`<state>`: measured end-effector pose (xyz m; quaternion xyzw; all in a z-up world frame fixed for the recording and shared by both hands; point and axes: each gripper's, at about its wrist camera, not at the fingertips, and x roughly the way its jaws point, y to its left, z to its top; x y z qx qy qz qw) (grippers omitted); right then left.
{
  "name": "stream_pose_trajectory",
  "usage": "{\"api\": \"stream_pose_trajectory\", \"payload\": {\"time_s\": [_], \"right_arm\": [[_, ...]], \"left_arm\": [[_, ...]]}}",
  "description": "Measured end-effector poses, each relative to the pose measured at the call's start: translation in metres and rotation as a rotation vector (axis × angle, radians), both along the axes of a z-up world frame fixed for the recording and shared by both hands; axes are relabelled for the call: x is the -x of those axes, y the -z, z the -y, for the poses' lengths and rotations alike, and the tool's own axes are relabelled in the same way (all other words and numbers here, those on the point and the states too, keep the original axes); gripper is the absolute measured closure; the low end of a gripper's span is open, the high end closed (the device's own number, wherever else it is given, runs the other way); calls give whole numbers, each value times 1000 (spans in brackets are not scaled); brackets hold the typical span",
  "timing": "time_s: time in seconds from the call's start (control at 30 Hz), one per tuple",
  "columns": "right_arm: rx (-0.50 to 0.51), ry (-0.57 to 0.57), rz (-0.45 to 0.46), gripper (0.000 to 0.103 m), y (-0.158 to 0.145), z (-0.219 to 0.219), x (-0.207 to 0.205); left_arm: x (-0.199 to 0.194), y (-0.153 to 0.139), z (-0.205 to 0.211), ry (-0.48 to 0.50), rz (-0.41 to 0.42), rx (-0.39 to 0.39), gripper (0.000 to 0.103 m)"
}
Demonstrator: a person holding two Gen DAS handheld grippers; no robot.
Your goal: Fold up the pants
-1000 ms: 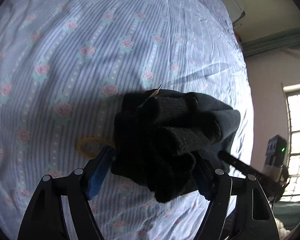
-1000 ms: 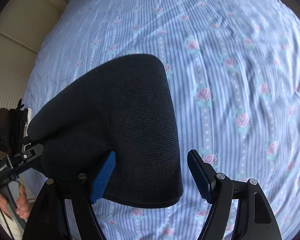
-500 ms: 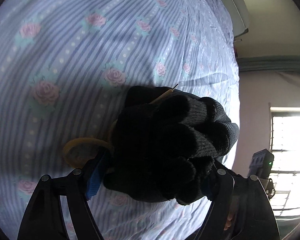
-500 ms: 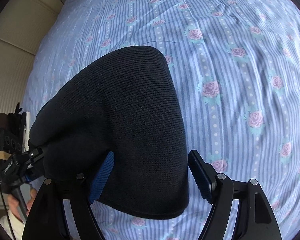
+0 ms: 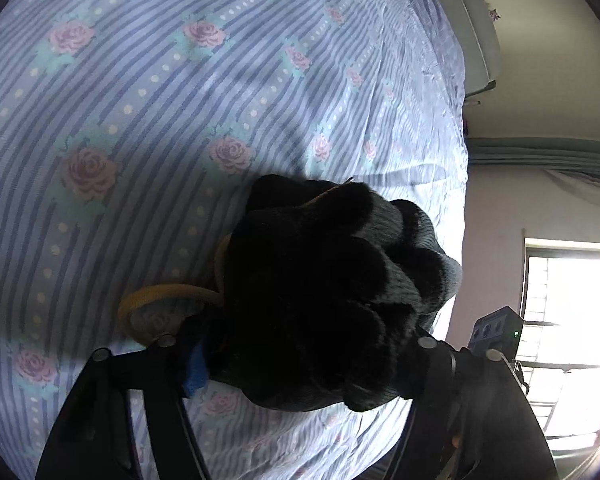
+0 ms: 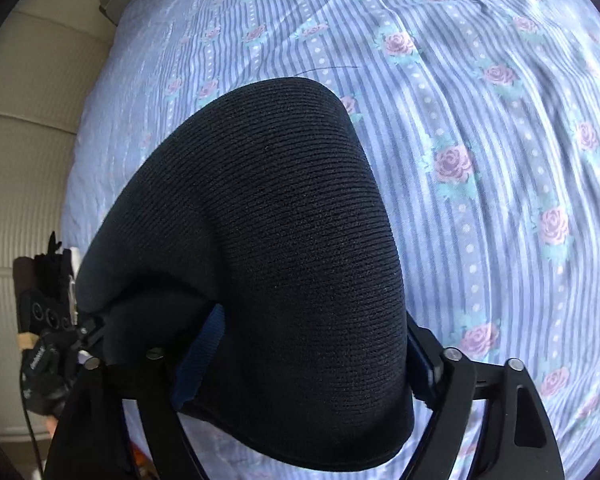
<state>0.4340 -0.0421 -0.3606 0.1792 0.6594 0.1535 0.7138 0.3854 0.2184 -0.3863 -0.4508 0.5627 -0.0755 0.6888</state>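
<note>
Pants (image 5: 320,300) bunched between pads of left gripper (image 5: 300,364), jaws closing on dark folds. Right gripper (image 6: 312,352) pinches smooth folded edge of pants (image 6: 280,240), jaws easing wider. Yellow drawstring (image 5: 160,296) loops left of bundle. Beyond, striped rose-print bedsheet (image 5: 160,100), window (image 5: 572,340) far right.

Folded black pants (image 6: 284,240) between the opening jaws, above rose-striped bedsheet (image 6: 480,128).

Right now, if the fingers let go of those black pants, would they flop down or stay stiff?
Probably flop: the black pants bunch into soft rolls between the left fingers. In the right view they drape in a smooth curve. The knit looks thick, so likely not slippery.
</note>
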Motion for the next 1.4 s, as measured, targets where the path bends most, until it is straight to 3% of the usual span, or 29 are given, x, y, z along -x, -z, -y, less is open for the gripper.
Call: {"api": "stream_pose_trajectory", "payload": {"time_s": [0.17, 0.27, 0.4, 0.6, 0.97, 1.23, 1.4], "right_arm": [[-14, -25, 41, 45, -21, -2, 3], [-33, -19, 71, 50, -37, 1, 11], [-32, -12, 127, 51, -68, 9, 29], [-33, -9, 216, 51, -121, 32, 66], [-117, -65, 425, 51, -233, 39, 126], [-186, -113, 570, 51, -300, 21, 177], [-203, -147, 618, 51, -322, -14, 208]], "left_arm": [[4, -16, 1, 23, 8, -36, 52], [8, -31, 5, 27, 33, -62, 56], [19, -52, 13, 35, 73, -56, 57], [45, -108, 32, 63, 165, -83, 57], [126, -247, 55, 1, 398, -227, 58], [198, -327, 33, -96, 538, -285, 58], [237, -352, -4, -147, 592, -301, 58]]}}
